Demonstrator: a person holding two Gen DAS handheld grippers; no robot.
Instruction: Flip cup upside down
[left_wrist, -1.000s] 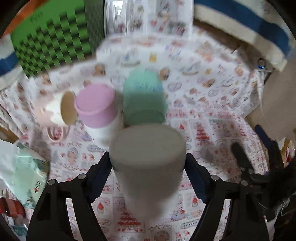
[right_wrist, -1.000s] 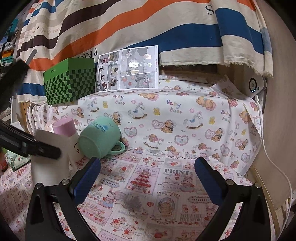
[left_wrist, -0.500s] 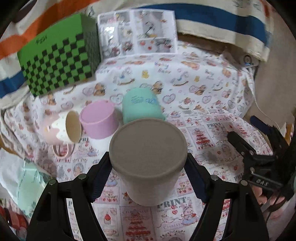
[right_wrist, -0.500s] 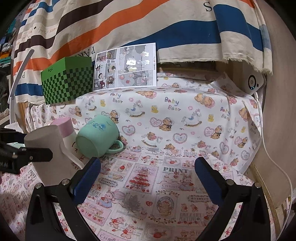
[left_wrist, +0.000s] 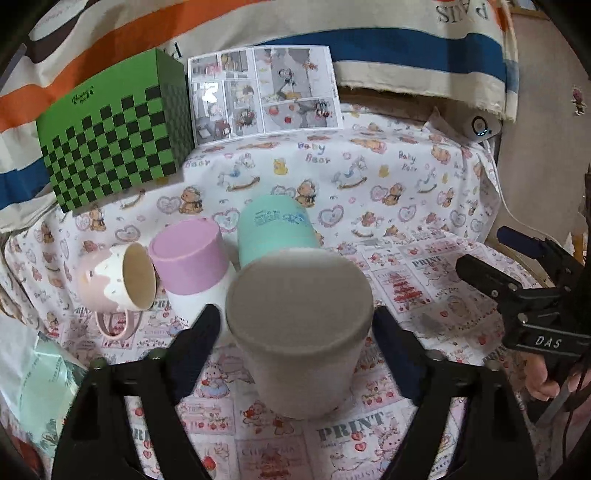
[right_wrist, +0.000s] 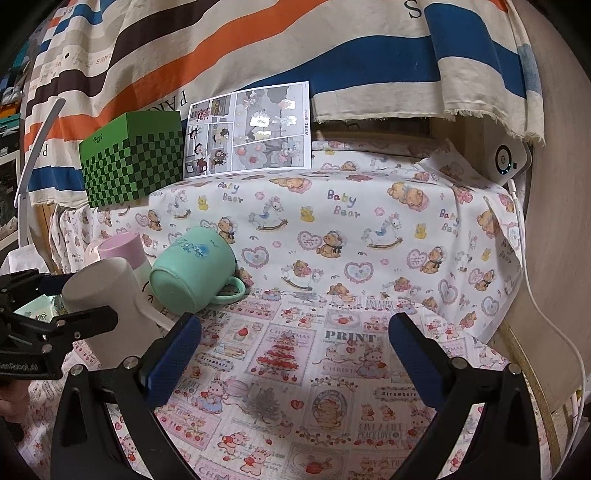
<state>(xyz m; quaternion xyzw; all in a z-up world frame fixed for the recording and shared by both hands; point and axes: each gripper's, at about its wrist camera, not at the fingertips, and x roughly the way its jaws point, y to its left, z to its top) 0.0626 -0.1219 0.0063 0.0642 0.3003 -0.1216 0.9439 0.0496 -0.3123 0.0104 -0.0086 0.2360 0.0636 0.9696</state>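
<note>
A table covered with a printed nursery cloth, striped fabric hanging behind it.

The pale grey plastic cup stands upside down on the cloth, its flat base up, in front of the mint-green mug that lies on its side. The left gripper has its two blue-padded fingers spread on both sides of the grey cup; I cannot tell whether they touch it. Left of the mint mug there is a pink-and-white tumbler, and further left a pink speckled mug on its side. Behind the mint mug stand a green checkered box and a comic sheet. The right gripper, to the right of the mint mug, is spread wide and holds nothing.
</note>
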